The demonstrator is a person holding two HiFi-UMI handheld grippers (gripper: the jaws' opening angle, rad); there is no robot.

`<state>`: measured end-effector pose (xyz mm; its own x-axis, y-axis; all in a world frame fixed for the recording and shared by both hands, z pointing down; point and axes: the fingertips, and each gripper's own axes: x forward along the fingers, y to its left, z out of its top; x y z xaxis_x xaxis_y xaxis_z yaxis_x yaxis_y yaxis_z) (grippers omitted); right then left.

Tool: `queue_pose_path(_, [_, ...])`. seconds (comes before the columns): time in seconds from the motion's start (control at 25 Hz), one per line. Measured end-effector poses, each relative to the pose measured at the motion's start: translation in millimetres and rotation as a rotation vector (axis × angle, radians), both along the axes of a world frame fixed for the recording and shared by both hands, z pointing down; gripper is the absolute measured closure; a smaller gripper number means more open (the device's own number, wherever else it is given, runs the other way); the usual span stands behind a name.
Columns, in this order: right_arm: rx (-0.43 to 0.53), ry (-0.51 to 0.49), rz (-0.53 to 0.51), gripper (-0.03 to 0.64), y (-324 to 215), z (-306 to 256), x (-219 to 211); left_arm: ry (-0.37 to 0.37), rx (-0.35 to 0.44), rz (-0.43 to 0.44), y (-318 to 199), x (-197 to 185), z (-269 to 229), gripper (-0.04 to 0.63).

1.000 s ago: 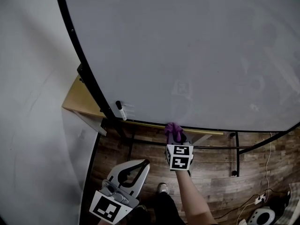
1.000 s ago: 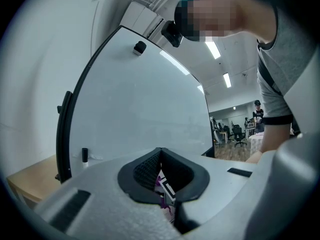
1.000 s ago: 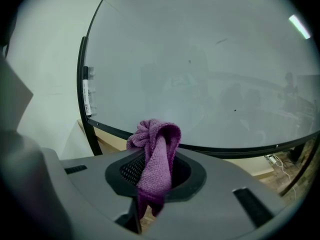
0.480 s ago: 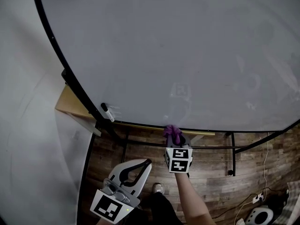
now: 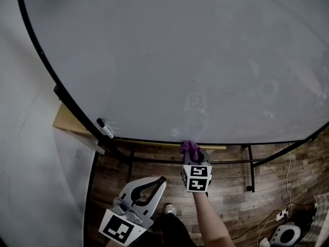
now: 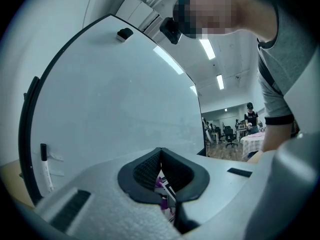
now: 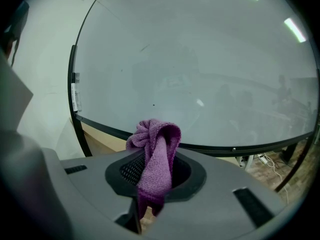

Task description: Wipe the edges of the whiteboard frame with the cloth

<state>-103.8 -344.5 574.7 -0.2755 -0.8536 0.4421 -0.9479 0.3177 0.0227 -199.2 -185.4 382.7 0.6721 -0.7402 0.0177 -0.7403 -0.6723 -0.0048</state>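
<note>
— Where's the cloth?

— The purple cloth (image 7: 154,153) is pinched in my right gripper (image 5: 192,157), both jaws clamped on its middle. A bunched knot sticks out past the tips and a tail hangs down behind them. The knot sits right at the bottom rail of the whiteboard frame (image 5: 149,141), roughly midway along it (I can't tell whether it presses on the rail).

— And your arm?

— My right forearm (image 5: 209,221) reaches straight from near me toward the board, and the gripper points up at the rail with its marker cube facing me.

— The other tool?

— My left gripper (image 5: 154,183) hangs low and nearer to me, to the left of the right one and well apart from the frame. Its jaws are drawn together on nothing. A marker pen (image 5: 105,128) lies on the board (image 5: 180,60) by the frame's lower left corner, over the wooden floor (image 5: 231,189).
</note>
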Motion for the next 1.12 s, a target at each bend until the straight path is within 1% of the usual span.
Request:
queue_pose_path(0.36, [0.004, 0.004, 0.029, 0.548, -2.7, -1.0, 36.8, 0.004, 0.0, 0.021, -13.1, 25.7, 1.1, 0.578])
queue_pose_path(0.64, [0.007, 0.012, 0.024, 0.548, -2.2, -3.6, 60.4, 0.01, 0.008, 0.012, -21.6, 45.5, -4.4, 0.578])
queue_pose_path(0.96, [-0.006, -0.008, 0.051, 0.548, -3.3, -1.9, 77.1, 0.013, 0.019, 0.016, -20.5, 59.0, -7.3, 0.578])
queue_pose_path(1.12, [-0.011, -0.019, 0.071, 0.548, -4.2, -2.1, 80.3, -0.01, 0.022, 0.022, -13.7, 57.2, -9.5, 0.578])
